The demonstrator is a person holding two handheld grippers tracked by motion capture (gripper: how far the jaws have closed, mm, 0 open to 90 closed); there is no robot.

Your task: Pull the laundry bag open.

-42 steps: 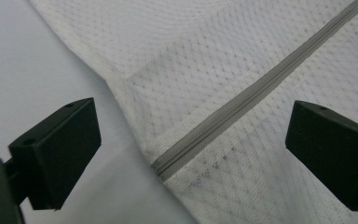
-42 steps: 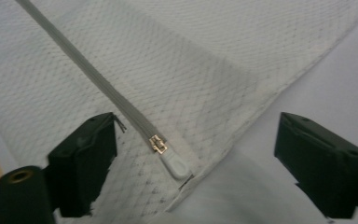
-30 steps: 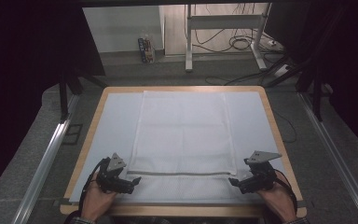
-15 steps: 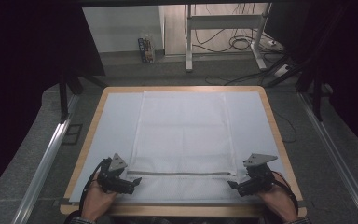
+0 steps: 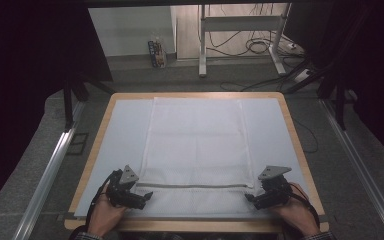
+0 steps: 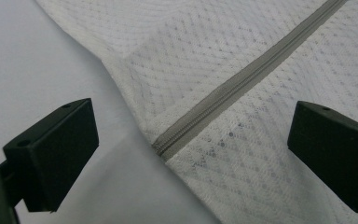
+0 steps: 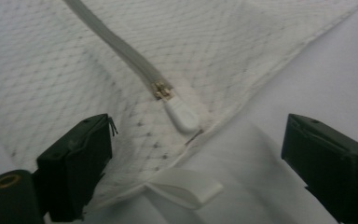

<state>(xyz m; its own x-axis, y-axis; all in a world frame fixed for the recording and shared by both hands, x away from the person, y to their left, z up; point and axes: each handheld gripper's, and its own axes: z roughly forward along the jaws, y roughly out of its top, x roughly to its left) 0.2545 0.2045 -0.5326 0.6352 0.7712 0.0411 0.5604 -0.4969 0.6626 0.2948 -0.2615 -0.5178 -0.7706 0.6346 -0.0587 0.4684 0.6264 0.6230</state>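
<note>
Right gripper (image 5: 252,198) has eased nearer since earlier | left gripper (image 5: 147,195) steady | both wide open, holding nothing | mesh bag (image 5: 195,145) flat mid-table, zipper (image 5: 192,185) closed | near corners not yet gripped

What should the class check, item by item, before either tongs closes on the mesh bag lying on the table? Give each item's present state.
1. Left tongs open, jaws wide apart: ok.
2. Right tongs open: ok.
3. Mesh bag lies flat on the table: ok.
4. Closed end of the zip sits between the left jaws, at the bag's edge: ok.
5. Zip pull lies between the right jaws, within reach: ok.
6. White loop near the right jaws might get pinched along with the bag: cannot tell.
</note>
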